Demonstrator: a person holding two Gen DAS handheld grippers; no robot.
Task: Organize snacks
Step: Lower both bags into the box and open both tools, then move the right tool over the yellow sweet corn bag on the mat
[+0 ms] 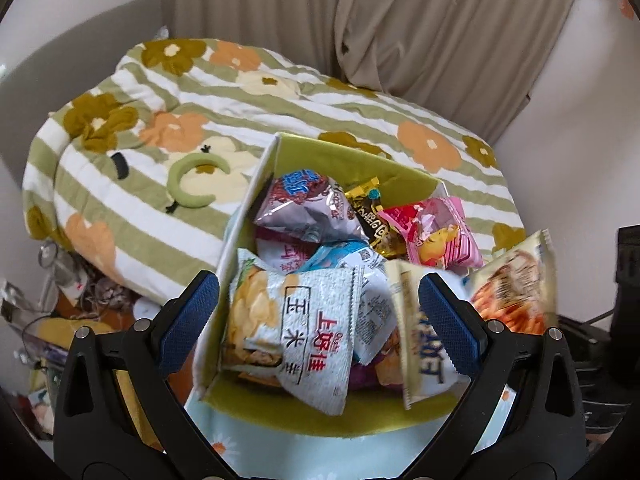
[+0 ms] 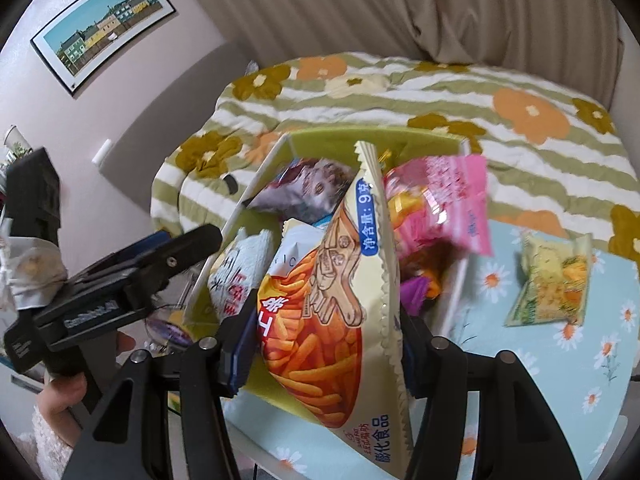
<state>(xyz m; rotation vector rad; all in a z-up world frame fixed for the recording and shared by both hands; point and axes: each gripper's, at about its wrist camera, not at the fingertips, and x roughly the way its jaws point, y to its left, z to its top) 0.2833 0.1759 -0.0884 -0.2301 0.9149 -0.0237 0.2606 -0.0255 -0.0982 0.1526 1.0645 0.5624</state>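
Right gripper [image 2: 320, 344]: you pinch the cream carrot-stick snack packet [image 2: 340, 320] above the box.
Left gripper [image 1: 320, 316]: spread wide, empty.
Lime-lined white cardboard box [image 1: 240, 248]: packed with packets to its rim.

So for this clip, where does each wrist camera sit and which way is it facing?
Left wrist: sits on the left gripper, looking down along its open fingers into the green box of snack packets.
Right wrist: sits on the right gripper, angled down at the same box; its fingers clamp a packet of orange sticks. The left gripper and the hand holding it show at left.
Shared: the box, pink packet, held packet, floral quilt, curtain.
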